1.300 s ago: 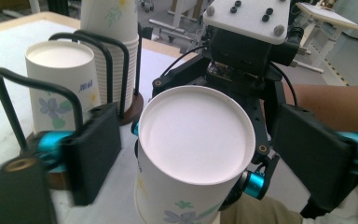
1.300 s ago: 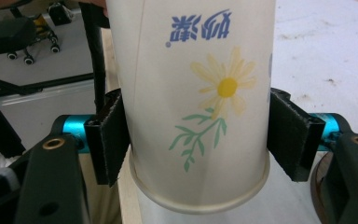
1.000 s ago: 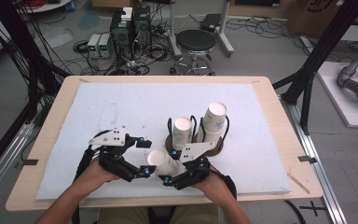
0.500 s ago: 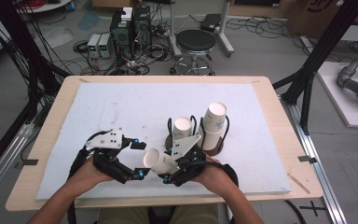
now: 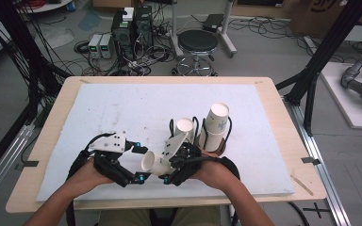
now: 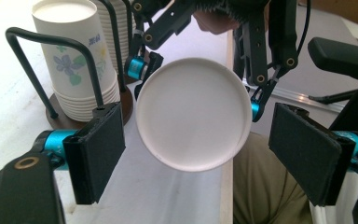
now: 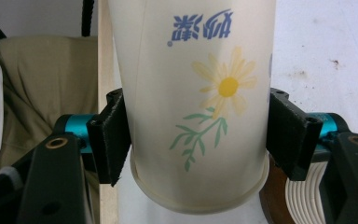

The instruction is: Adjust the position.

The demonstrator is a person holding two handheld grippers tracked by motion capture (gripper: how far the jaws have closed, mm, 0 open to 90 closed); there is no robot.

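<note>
While my right fingers (image 7: 193, 140) pinch a flowered paper cup (image 7: 193, 102) by its wall, one pad pressed to each side just above the rim, I hold it lying on its side in the air over the near part of the desk (image 5: 122, 108), its closed bottom pointing toward my other hand. In the high view that cup (image 5: 158, 160) hangs between my two hands, the right gripper (image 5: 172, 175) behind it and the left gripper (image 5: 139, 165) just ahead of its bottom. My left fingers (image 6: 98, 149) stand spread, one on each side of the cup's round white bottom (image 6: 193, 114), and they have just been closing in toward it; a gap shows at both pads, so nothing is gripped there yet.

So far, as I judge it, one cup is lifted clear of the stacks and is ready to be passed or pulled apart. What is left is for my left fingers to close on the bottom end and take their share of the hold.

Farther out, beyond my fingers, the wire cup holder (image 5: 214, 150) carries a stack of cups (image 5: 214, 122) on its brown base, and a second stack (image 5: 185, 127) stands just beside it, both rising upright on the white mat (image 5: 122, 108).
</note>
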